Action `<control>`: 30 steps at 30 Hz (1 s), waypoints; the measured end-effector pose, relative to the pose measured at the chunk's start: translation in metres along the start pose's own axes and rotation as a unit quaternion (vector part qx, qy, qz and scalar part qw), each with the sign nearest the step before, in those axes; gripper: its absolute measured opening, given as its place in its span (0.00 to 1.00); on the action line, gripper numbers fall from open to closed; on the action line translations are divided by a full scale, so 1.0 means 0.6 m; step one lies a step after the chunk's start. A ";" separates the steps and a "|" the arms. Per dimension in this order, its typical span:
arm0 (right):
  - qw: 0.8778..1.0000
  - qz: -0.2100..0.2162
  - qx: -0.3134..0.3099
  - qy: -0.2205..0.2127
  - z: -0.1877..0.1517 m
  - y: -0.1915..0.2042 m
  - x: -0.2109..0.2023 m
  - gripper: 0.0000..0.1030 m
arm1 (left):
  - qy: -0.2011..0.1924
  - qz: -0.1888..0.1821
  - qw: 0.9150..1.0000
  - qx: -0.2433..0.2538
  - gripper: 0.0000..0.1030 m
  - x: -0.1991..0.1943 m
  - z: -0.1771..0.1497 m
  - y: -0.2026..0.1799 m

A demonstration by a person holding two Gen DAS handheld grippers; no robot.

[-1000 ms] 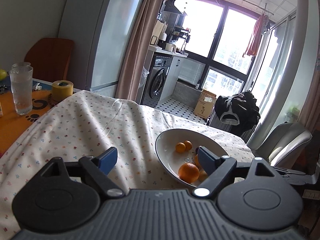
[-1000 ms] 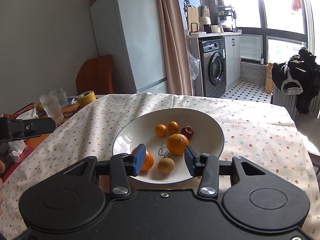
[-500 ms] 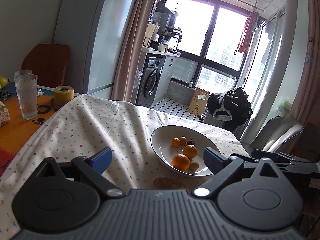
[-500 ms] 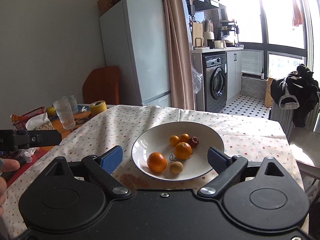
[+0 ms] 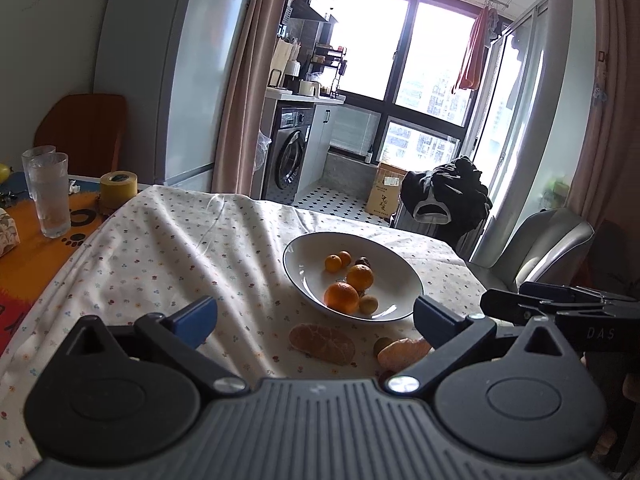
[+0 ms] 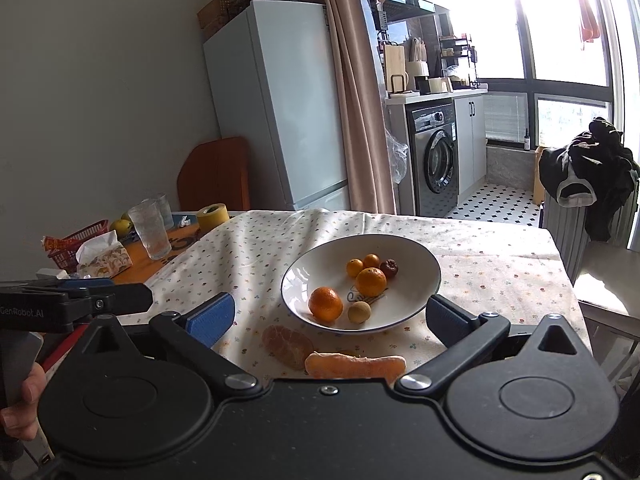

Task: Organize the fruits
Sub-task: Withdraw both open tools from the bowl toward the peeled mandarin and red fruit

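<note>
White bowl (image 6: 424, 292) holding oranges (image 6: 326, 303), peeled orange (image 6: 287, 345) beside it — left hand-held gripper (image 5: 314, 318) and right hand-held gripper (image 6: 328, 316) both released, empty

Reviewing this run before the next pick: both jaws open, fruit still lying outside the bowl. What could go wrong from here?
1. The peeled orange segment cluster looks soft; closing hard on it could crush it.
2. The orange peel strip lies right beside it, so one grab might catch both.
3. The white shallow bowl sits on the wrinkled floral tablecloth; a nudge to its rim could slide it.
</note>
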State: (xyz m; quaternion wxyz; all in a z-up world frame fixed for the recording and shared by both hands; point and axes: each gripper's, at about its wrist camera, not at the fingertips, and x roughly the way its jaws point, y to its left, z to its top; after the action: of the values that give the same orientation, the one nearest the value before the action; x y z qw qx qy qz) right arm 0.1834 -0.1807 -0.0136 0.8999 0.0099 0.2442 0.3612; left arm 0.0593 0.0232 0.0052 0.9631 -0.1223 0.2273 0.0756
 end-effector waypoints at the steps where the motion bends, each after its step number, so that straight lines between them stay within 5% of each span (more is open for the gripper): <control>1: 1.000 -0.001 0.000 0.002 -0.002 -0.001 -0.004 1.00 | 0.000 -0.001 1.000 0.004 1.00 -0.002 -0.003 -0.005; 15: 1.000 0.013 0.016 0.021 -0.036 -0.030 -0.021 1.00 | 0.022 -0.019 0.999 -0.020 1.00 0.018 -0.030 -0.026; 30: 0.997 0.022 0.065 0.032 -0.076 -0.086 -0.018 1.00 | 0.041 -0.018 0.999 0.009 1.00 0.063 -0.064 -0.067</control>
State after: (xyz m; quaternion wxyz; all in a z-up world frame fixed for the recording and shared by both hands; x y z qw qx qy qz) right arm 0.1895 -0.2330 -0.0590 0.8808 0.0621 0.2954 0.3649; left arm 0.0845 -0.0222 -0.0374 0.9553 -0.1211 0.2649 0.0513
